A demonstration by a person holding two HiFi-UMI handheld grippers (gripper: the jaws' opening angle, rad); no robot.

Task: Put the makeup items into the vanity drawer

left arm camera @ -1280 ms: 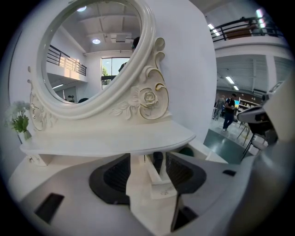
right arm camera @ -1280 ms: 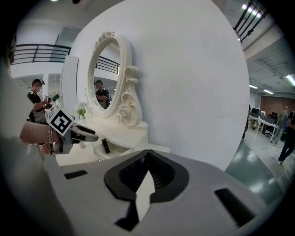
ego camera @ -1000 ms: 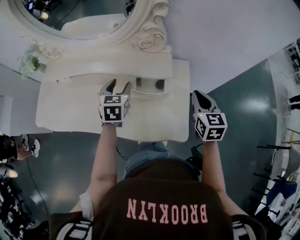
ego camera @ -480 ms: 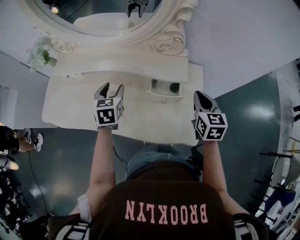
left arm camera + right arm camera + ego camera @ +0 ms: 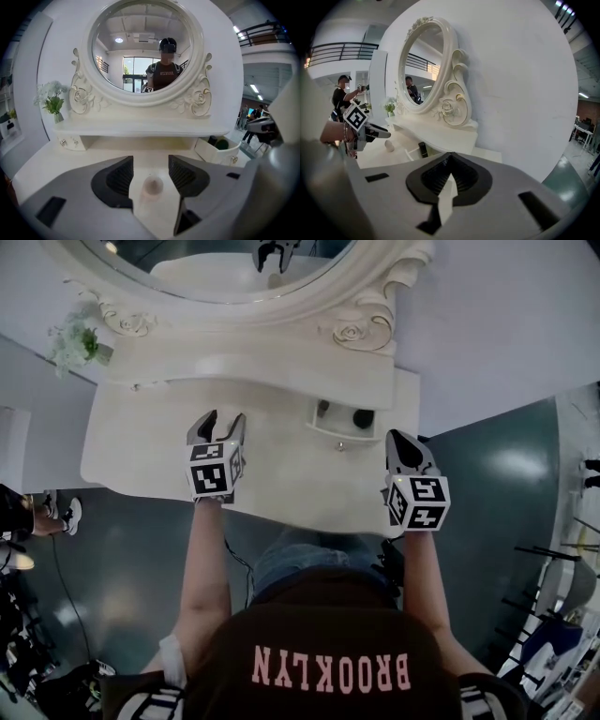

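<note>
Your left gripper [image 5: 151,171] hangs wide open over the desk [image 5: 61,159], its jaws either side of the small pink sponge [image 5: 152,186], lined up, I'd judge, to close on it. Your right gripper [image 5: 449,180] is closed on nothing and held clear of the open drawer [image 5: 218,152], which holds dark items [image 5: 363,418].

L gripper [image 5: 217,420] jaws apart; R gripper [image 5: 401,441] jaws pressed together; both pointed fwd.
</note>
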